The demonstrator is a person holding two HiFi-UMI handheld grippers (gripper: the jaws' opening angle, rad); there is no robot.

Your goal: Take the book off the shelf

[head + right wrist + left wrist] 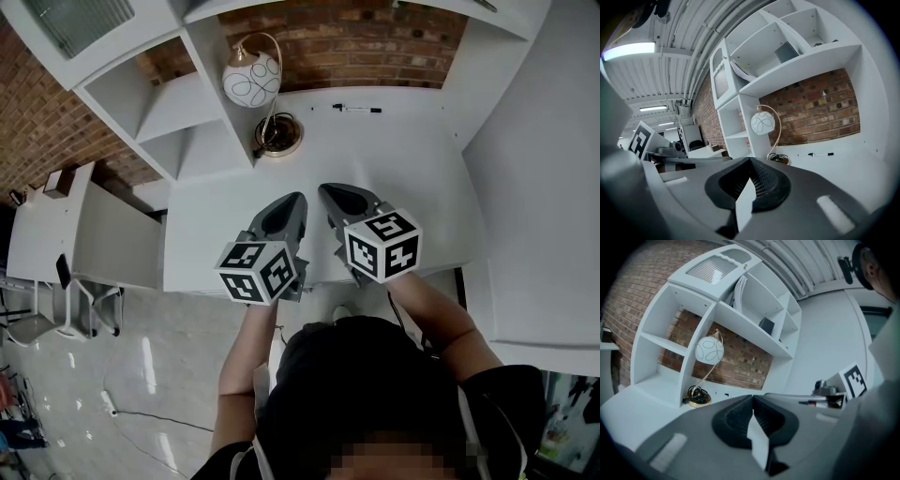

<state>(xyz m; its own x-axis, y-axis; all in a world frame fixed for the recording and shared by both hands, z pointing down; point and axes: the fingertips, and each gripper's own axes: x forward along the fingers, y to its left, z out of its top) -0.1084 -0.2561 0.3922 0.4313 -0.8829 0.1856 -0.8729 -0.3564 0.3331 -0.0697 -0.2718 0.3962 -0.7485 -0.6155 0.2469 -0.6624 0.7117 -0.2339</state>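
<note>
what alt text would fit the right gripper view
The right gripper, jaws shut and empty, points at a white shelf unit against a brick wall. A dark book leans in an upper compartment; a round white lamp stands below.

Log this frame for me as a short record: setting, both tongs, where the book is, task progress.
setting: white desk with shelf unit against brick wall
on desk: globe lamp, marker
left tongs: shut, empty, above desk
right tongs: shut, empty, beside the left
book: seemingly the dark flat item leaning in an upper compartment
progress: book not yet touched
</note>
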